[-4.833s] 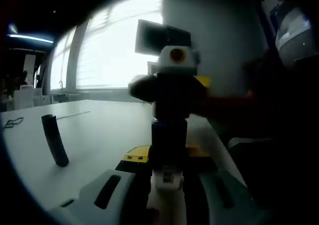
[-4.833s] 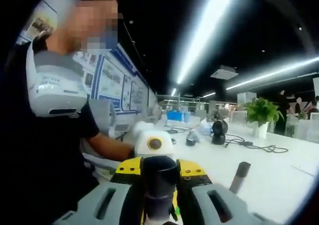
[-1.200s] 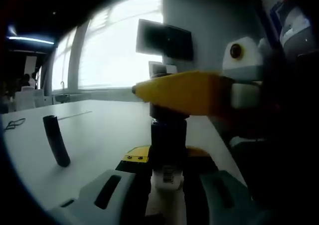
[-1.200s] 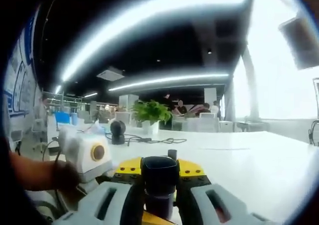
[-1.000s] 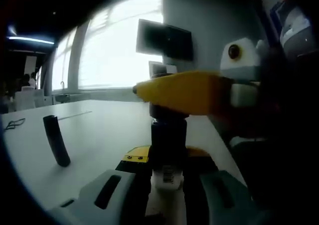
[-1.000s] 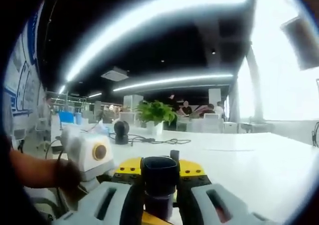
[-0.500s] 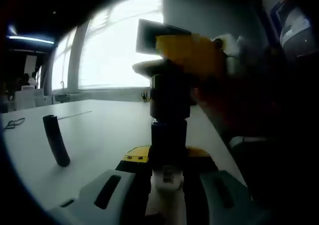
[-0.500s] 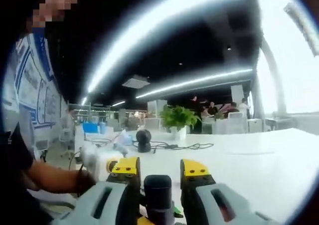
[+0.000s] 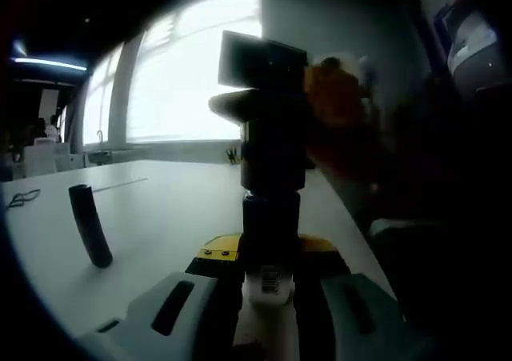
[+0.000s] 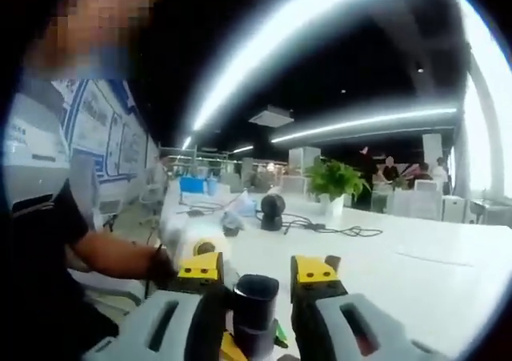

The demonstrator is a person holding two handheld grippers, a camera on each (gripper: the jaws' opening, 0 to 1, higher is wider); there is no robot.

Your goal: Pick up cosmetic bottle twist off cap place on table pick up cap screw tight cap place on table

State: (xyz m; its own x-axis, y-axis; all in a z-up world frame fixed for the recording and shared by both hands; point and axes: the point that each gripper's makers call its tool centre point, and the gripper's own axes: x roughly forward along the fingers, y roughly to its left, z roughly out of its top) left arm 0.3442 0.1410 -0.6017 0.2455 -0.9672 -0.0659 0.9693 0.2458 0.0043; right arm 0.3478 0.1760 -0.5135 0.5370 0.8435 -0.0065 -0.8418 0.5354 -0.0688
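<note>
My left gripper [image 9: 270,250] is shut on a dark cosmetic bottle [image 9: 270,213], held upright above the white table [image 9: 160,209], barcode label low between the jaws. Its dark cap [image 9: 272,157] sits on top of the bottle. From the right, a blurred yellow part of my right gripper hovers beside the cap. In the right gripper view, my right gripper [image 10: 258,270] is open. The cap [image 10: 256,295] stands between its yellow-tipped jaws, and a gap shows on each side.
A dark curved tube [image 9: 88,225] stands on the table at the left. A dark screen [image 9: 264,61] hangs on the far wall by bright windows. A potted plant [image 10: 336,177], a round black device [image 10: 273,209] and cables lie on the far table. A person's arm [image 10: 120,257] reaches in.
One second ago my right gripper was shut on the cap. It has since opened and rolled around the cap, so its view swung. The left gripper and the bottle stayed still.
</note>
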